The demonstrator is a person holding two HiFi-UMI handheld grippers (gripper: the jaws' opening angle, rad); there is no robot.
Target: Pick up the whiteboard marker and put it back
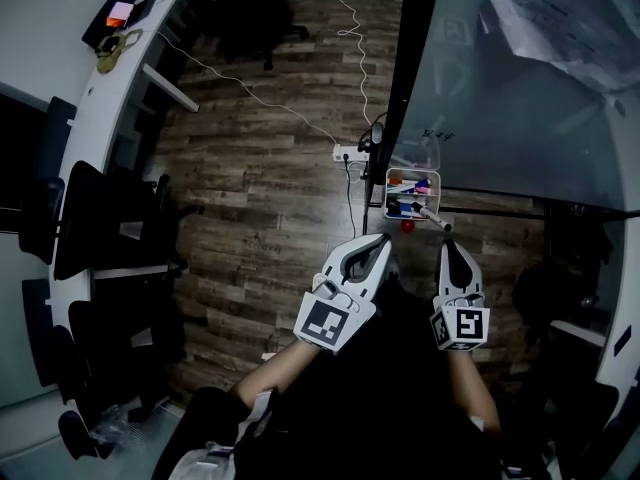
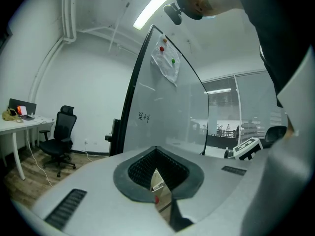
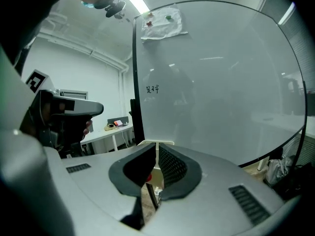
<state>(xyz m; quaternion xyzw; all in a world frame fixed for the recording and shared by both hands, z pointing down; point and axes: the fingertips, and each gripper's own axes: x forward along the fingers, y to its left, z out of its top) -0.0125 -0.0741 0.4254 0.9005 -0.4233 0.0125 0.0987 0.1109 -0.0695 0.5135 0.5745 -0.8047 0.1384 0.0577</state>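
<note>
**A:** What do I have here?

**B:** The big whiteboard (image 1: pixel 520 98) rises just behind the marker tray (image 1: pixel 387 194). My left gripper (image 1: pixel 383 240) sits just below the tray. It is pinched together with nothing in it. My right gripper (image 1: pixel 447 245) is by the tray's right corner, squeezed narrow on the whiteboard marker (image 1: pixel 434 217), I think.

**A:** How do I put it back well?

**B:** I'd go slow and slide the marker's far end over the tray's rim. I'd let go only once it lies among the other pens (image 1: pixel 405 208).

Claws: two, the left gripper (image 1: pixel 384 238) and the right gripper (image 1: pixel 447 242).
Whiteboard (image 1: pixel 470 118): one, ahead of both.
Marker basket (image 1: pixel 387 196): one, just beyond their tips (contents too crowded to count).
Whiteboard marker (image 1: pixel 434 218): one, at the right gripper's tips.
</note>
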